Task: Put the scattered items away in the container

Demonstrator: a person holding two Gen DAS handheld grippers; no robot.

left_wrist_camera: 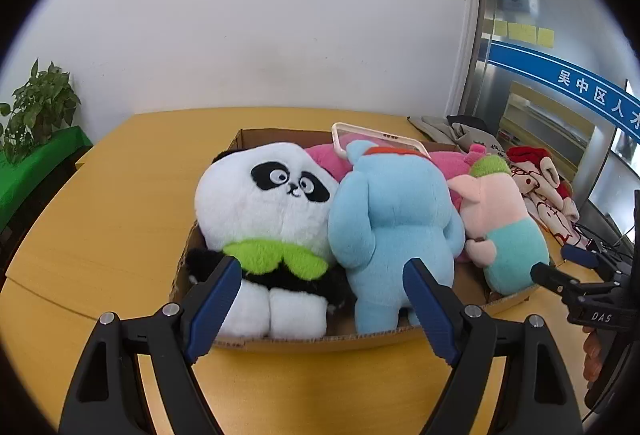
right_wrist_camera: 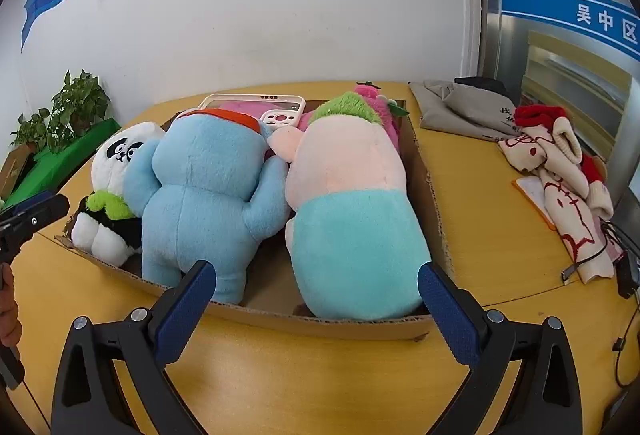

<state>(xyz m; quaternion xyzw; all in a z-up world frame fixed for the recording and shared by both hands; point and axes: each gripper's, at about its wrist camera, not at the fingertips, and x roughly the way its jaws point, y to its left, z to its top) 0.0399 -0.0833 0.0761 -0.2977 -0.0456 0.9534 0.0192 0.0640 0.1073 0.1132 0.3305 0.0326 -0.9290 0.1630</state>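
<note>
Yellow wooden table [right_wrist_camera: 480, 195] carries an open cardboard box [right_wrist_camera: 426, 191] holding plush toys. Cream-and-red knitted garment [right_wrist_camera: 560, 175] lies loose far right, nearer the right gripper [right_wrist_camera: 316, 299]; both grippers gape empty, left gripper [left_wrist_camera: 322, 293] included.

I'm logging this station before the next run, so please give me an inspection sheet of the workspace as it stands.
Surface: yellow wooden table, bare in front.
Job's things: panda plush, blue plush, pink-and-teal plush and a white phone case sit in the cardboard box.
Clutter: red-and-cream knitwear and grey cloth right of the box.
Grippers: left gripper and right gripper open, empty, short of the box.
Cables: black cables at the table's right edge.
Surroundings: white wall, potted plant, glass door.
</note>
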